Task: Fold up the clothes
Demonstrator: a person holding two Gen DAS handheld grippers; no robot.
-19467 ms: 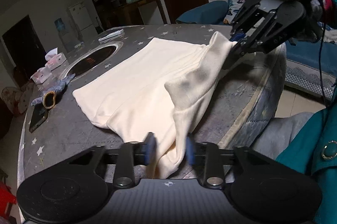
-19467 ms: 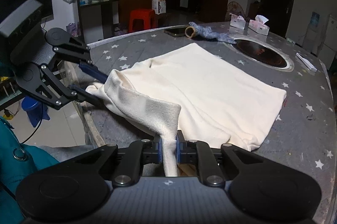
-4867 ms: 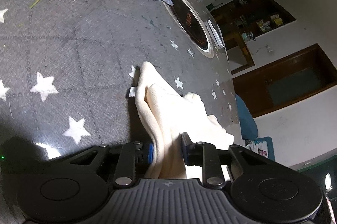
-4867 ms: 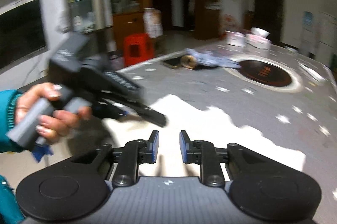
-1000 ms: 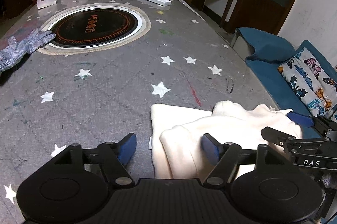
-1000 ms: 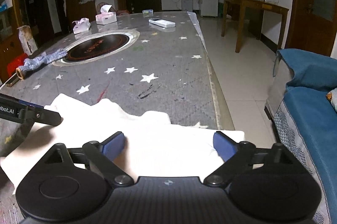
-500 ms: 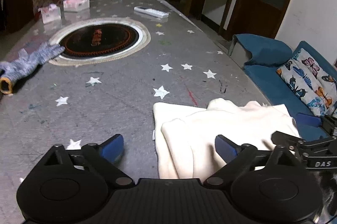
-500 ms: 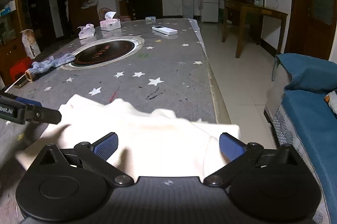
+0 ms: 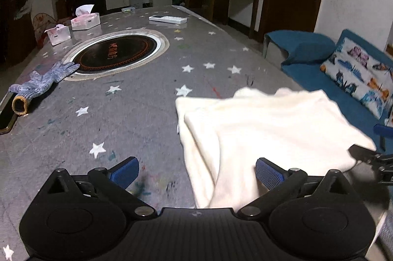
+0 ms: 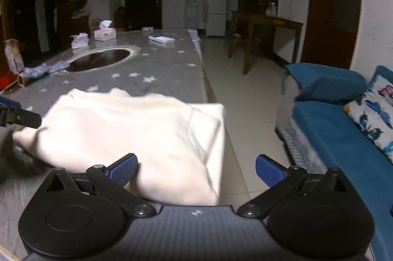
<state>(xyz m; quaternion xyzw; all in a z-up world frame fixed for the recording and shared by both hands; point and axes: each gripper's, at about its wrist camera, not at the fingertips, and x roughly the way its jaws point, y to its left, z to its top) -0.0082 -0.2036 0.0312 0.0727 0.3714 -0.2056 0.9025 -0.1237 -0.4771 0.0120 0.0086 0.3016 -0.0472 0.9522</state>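
Note:
A cream garment (image 9: 260, 128) lies folded into a thick rectangle at the near right corner of the grey star-patterned table (image 9: 137, 98). It also shows in the right wrist view (image 10: 127, 128), reaching the table's right edge. My left gripper (image 9: 196, 172) is wide open and empty, just in front of the garment's near left edge. My right gripper (image 10: 196, 170) is wide open and empty, over the garment's near right corner. The right gripper's fingers (image 9: 373, 157) show at the left wrist view's right edge; a left finger (image 10: 17, 116) shows at the right wrist view's left edge.
A round black hotplate (image 9: 115, 52) is set in the table. A grey knit glove (image 9: 41, 81), a phone (image 9: 6, 116), two tissue boxes (image 9: 84, 20) and a white remote (image 9: 168, 19) lie further off. A blue sofa with a butterfly cushion (image 9: 361, 76) stands right.
Both grippers have pulled back and up from the folded garment, with jaws opened a little wider. The garment stays on the table.

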